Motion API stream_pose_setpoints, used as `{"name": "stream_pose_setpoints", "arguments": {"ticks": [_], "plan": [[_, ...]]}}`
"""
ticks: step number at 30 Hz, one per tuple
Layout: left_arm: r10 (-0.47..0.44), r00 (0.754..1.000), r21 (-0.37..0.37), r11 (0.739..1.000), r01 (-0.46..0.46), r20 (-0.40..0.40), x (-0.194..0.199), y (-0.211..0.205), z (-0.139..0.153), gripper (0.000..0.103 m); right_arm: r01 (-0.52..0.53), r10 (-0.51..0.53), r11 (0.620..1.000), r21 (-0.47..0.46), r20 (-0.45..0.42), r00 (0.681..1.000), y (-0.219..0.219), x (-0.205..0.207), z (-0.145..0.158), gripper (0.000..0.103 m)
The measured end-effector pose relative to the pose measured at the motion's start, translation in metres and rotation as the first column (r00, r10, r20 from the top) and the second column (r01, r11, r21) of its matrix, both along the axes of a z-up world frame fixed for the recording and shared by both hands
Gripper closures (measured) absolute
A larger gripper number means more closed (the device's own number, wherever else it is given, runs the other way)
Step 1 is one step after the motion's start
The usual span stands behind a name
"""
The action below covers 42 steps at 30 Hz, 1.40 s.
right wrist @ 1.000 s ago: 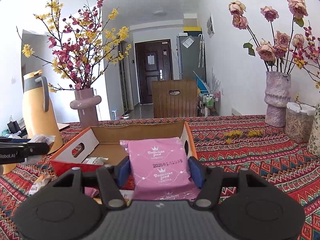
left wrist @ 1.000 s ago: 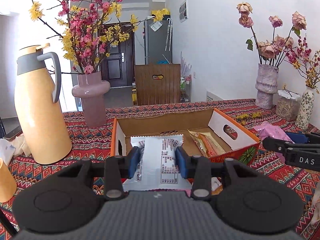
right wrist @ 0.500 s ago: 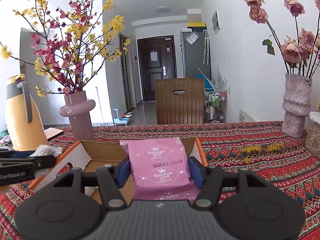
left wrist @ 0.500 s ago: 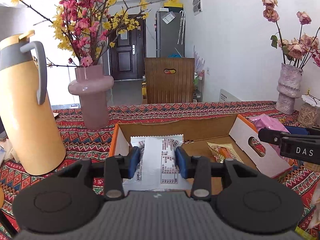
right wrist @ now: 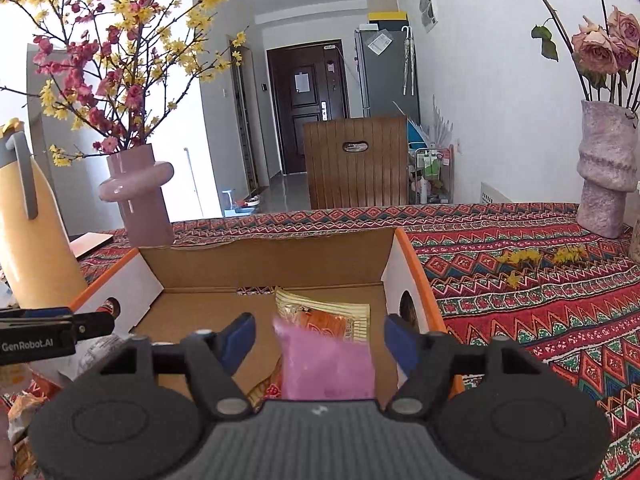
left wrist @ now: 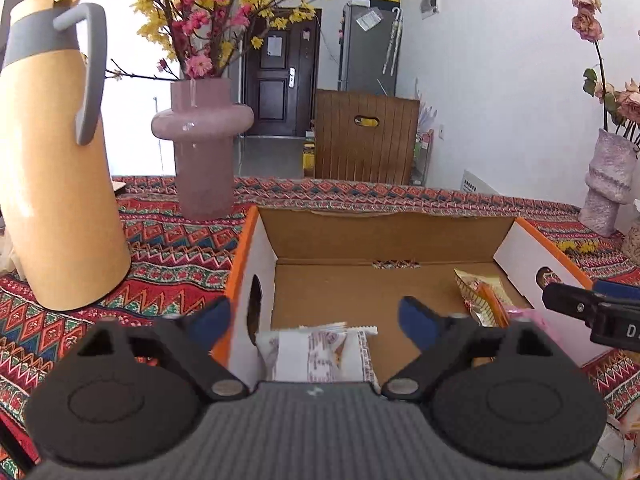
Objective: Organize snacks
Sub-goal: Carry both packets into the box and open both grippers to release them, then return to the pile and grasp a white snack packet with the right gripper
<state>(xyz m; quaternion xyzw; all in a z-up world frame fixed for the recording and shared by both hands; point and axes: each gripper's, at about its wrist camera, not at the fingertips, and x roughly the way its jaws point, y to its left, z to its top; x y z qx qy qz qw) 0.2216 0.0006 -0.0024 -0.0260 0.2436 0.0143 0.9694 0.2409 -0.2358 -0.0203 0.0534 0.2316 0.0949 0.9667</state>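
Left gripper (left wrist: 314, 316) opening, white packet (left wrist: 316, 354) unpinched

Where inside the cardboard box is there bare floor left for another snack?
The box is bare across its middle and back, between the white packet at the near left corner and the yellow-orange packet by the right wall. The near right is crowded: the pink packet lies over that packet there.

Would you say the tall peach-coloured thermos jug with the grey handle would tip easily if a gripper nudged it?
Probably, near the top: the peach-coloured thermos jug stands tall and narrow on the patterned tablecloth. Its body widens toward the base, so a low push might only slide it. Whether it is full cannot be seen.
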Motion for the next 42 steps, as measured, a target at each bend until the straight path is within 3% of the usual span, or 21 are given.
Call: {"name": "stream_pose_setpoints", "arguments": {"ticks": [11, 20, 25, 33, 42], "plan": [[0.046, 0.998, -0.019, 0.999, -0.045, 0.047, -0.013, 0.001, 0.018, 0.0, 0.019, -0.022, 0.999, 0.036, 0.091, 0.996, -0.011, -0.021, 0.026, 0.003], [0.028, 0.997, -0.02, 0.999, -0.026, 0.066, -0.054, 0.004, 0.035, 0.0, 0.01, -0.012, 1.0, 0.017, 0.129, 0.992, -0.014, -0.068, 0.046, 0.0], [0.007, 0.999, -0.011, 1.0, -0.006, 0.042, -0.086, 0.013, 0.027, 0.0, -0.004, 0.003, 1.0, 0.007, 0.101, 0.995, -0.017, -0.103, 0.037, 0.0], [0.01, 0.998, -0.011, 1.0, -0.011, -0.054, -0.123, 0.038, -0.013, 0.0, 0.028, -0.028, 1.0, 0.001, 0.001, 1.0, -0.025, -0.15, 0.001, 0.0], [0.014, 0.998, -0.024, 1.0, -0.015, -0.062, -0.134, 0.049, -0.035, 0.0, 0.06, -0.061, 0.998, -0.018, -0.085, 0.994, -0.033, -0.171, -0.025, 0.0]]}}
